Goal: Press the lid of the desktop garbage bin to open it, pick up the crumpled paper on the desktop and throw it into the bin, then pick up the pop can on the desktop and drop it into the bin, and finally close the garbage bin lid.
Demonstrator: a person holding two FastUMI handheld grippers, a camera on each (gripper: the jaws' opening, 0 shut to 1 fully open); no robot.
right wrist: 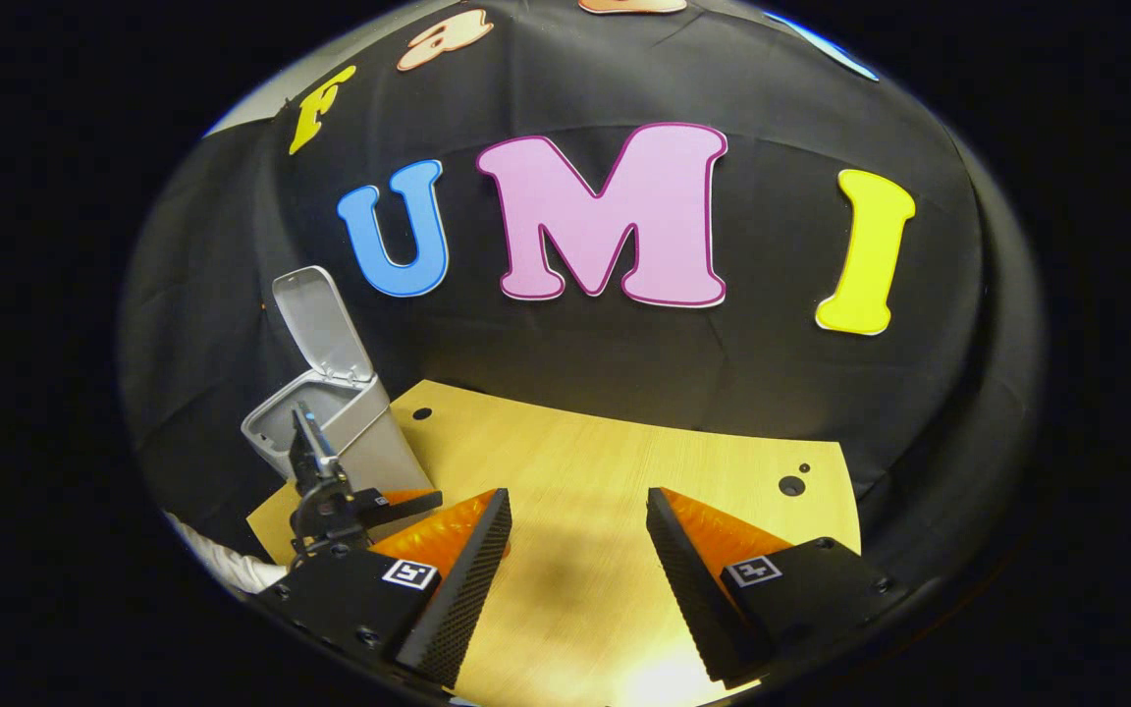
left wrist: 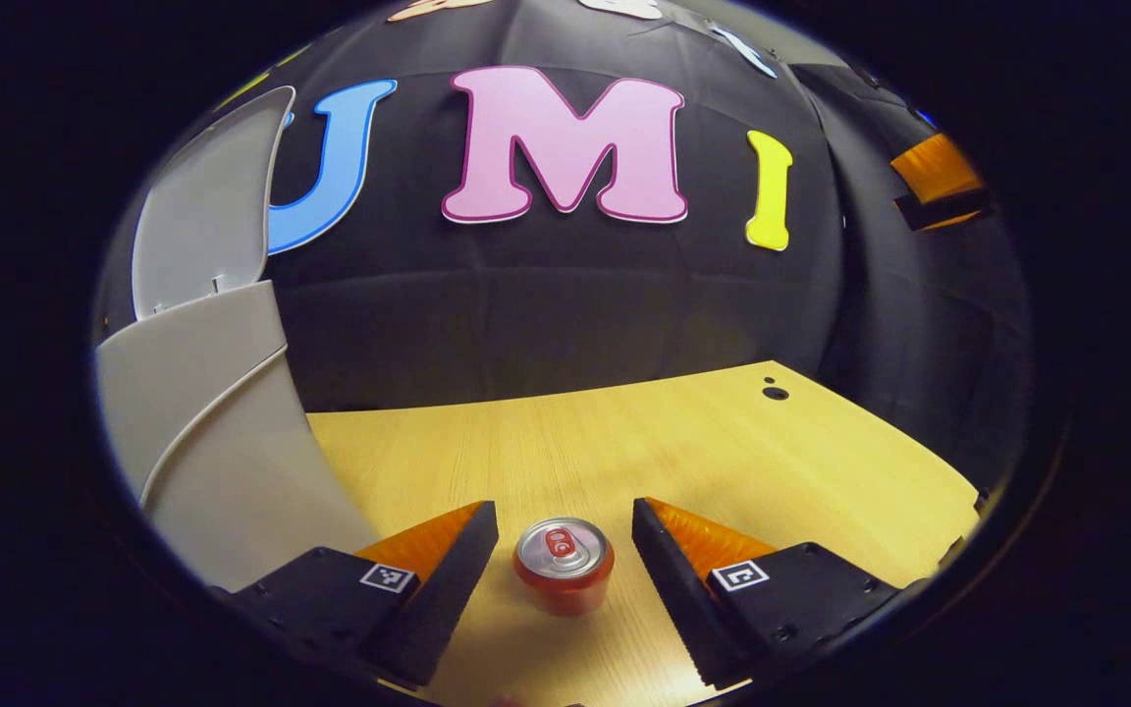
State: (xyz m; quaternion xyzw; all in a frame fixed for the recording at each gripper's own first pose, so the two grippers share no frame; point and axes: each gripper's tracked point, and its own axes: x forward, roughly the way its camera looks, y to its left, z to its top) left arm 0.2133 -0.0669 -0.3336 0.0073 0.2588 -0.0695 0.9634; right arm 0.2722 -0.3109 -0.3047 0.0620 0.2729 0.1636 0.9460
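Note:
A red pop can (left wrist: 564,567) stands upright on the wooden desktop (left wrist: 683,442), seen from above in the left gripper view. My left gripper (left wrist: 565,525) is open, its fingers on either side of the can and apart from it. The grey garbage bin (left wrist: 217,432) rises close at the left, its lid (left wrist: 202,206) tipped up and open. In the right gripper view the bin (right wrist: 345,417) stands at the far left with its lid (right wrist: 320,324) raised. My right gripper (right wrist: 578,520) is open over bare desktop (right wrist: 624,462), with nothing between its fingers. The left gripper (right wrist: 335,501) shows in front of the bin.
The desktop has small round holes near its far right corner (left wrist: 775,392) and near the bin (right wrist: 421,413). Black cloth walls close in the back and sides. A white sleeve (right wrist: 222,560) shows at the lower left of the right gripper view.

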